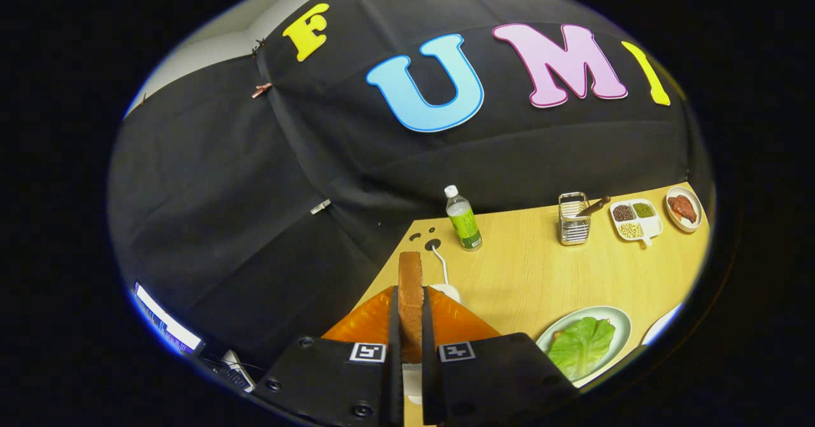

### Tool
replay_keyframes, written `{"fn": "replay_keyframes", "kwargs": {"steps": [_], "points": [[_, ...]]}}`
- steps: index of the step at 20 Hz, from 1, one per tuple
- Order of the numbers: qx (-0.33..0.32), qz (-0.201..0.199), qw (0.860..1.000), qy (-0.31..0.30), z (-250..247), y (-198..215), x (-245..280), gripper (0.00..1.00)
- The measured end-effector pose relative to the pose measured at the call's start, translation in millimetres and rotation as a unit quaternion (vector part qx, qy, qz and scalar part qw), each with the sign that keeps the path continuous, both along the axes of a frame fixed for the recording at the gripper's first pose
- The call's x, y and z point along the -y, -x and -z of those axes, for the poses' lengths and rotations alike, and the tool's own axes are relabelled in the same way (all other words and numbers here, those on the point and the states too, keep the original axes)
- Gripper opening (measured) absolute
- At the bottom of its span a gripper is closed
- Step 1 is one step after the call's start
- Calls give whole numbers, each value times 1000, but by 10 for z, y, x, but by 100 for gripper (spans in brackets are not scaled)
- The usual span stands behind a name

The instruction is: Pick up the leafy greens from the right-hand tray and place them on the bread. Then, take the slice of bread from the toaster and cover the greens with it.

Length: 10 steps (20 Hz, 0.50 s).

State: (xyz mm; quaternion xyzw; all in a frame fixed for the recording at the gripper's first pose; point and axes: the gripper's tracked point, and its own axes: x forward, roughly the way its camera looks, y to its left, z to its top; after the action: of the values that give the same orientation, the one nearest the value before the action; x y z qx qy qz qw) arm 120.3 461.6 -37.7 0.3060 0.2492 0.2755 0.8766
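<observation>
Now on step two: bread slice (411, 300) gripped, lifted edge-on above the orange toaster (458, 325)
Gripper (411, 335) fingers clamp both faces of the slice. Greens (581, 345) lie on the plate (621, 325) to the right, apparently over the base bread, which is barely visible. Left to do, by my read: carry slice over, lay it flat on the greens, release

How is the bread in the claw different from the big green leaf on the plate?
The bread slice stands on edge, pinched between the claw fingers above the orange toaster; the lettuce leaf lies flat on a pale plate, off to the side of the fingers. The bread is brown and stiff-looking; the leaf is bright green and crinkly. Both are sandwich food above the same wooden table.
</observation>
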Motion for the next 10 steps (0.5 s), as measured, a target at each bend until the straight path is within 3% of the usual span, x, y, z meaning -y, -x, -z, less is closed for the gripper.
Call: {"fn": "replay_keyframes", "kwargs": {"steps": [6,10], "points": [[2,42,999,30,144,47,704,16],[-20,71,995,59,552,102,1093,16]]}}
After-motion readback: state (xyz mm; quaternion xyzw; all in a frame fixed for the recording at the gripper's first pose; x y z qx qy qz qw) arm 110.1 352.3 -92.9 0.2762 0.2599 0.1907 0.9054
